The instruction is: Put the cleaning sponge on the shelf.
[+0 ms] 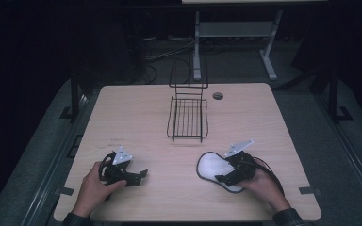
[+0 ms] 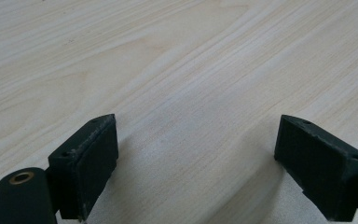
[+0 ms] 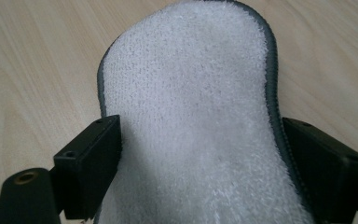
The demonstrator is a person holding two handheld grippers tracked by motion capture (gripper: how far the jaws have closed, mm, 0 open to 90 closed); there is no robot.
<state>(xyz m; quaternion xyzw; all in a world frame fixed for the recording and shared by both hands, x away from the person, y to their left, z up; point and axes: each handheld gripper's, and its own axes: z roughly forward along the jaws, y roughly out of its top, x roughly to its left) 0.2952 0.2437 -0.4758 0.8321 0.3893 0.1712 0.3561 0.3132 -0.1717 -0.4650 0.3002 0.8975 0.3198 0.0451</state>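
Observation:
A white terry pad (image 1: 211, 165) with a grey sewn edge, shaped like an insole, lies flat on the wooden table (image 1: 132, 117) at the front right. My right gripper (image 1: 220, 179) is open and low over the pad's near end. In the right gripper view the pad (image 3: 186, 79) runs forward between the jaws, which stand on either side of its narrower part, close to the grey edge. At the front left my left gripper (image 1: 142, 175) rests low on the table, held by a hand. Its jaws (image 2: 198, 158) are spread wide over bare wood, with nothing between them.
A black wire rack (image 1: 187, 117) with a tall wire back stands at the middle rear of the table. A round cable hole (image 1: 218, 96) sits to its right. Beyond the far edge are a white desk frame (image 1: 197, 47) and cables on the dark floor.

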